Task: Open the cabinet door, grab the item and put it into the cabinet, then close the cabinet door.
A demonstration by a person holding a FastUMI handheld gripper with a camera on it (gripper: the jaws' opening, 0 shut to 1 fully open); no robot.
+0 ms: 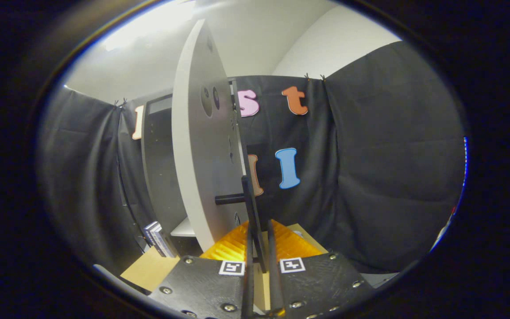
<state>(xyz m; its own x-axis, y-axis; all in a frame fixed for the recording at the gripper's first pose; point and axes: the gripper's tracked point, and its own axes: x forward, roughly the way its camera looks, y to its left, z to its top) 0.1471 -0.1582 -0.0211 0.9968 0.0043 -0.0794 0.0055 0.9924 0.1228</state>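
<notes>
Far left, the black cloth wall (82, 177) hangs in folds, and against its foot a small stack of what look like books or boxes (157, 239) leans just left of the cabinet (157, 168). The cabinet stands dark and upright, its opening facing right, with a pale shelf (183, 228) visible low inside. A bare tan tabletop (148, 268) lies in front of it.

Right of the opening, the cabinet door (197, 150) stands swung out, seen nearly edge-on, its pale inner face toward the cabinet. A dark bar handle (251, 208) stands off the door's near edge on a short post, running down toward the fingers.

The gripper (259, 252) sits at the handle: its two fingers are drawn close together with the lower end of the bar between them. They look clamped on it, though real pressure from both sides can't be confirmed from this angle.

Right of the door there is cloth wall again, with a light wall above it.

Progress, as a judgement: the door is already well open, so the first step looks done or in its last stretch. The item to be stored can't be picked out with any certainty; the leaning stack beside the cabinet is a possible candidate, no more. Left to do: release the handle, fetch the item, set it on the shelf, then swing the door shut
</notes>
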